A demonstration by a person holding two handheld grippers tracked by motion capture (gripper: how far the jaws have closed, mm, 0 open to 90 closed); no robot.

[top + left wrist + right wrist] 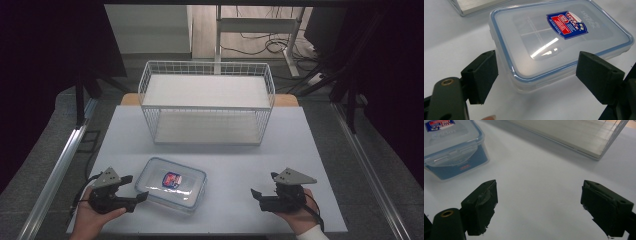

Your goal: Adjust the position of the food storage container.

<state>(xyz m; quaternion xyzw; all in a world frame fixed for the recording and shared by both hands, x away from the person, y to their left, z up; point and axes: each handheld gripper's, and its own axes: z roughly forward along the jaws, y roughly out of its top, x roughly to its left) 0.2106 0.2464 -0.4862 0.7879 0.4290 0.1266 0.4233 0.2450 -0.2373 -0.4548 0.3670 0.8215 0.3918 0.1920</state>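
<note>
Your clear rectangular plastic food container (171,183) with the blue-sealed snap lid lies flat on the white tabletop, lid on and up, turned slightly askew to the table edge. A red-and-blue label sits on the lid. It rests in front of your white wire basket (207,101), apart from it, toward the table's left half.

One lidded plastic container (171,182), one white wire basket (207,102), one table (310,150), two claws
</note>
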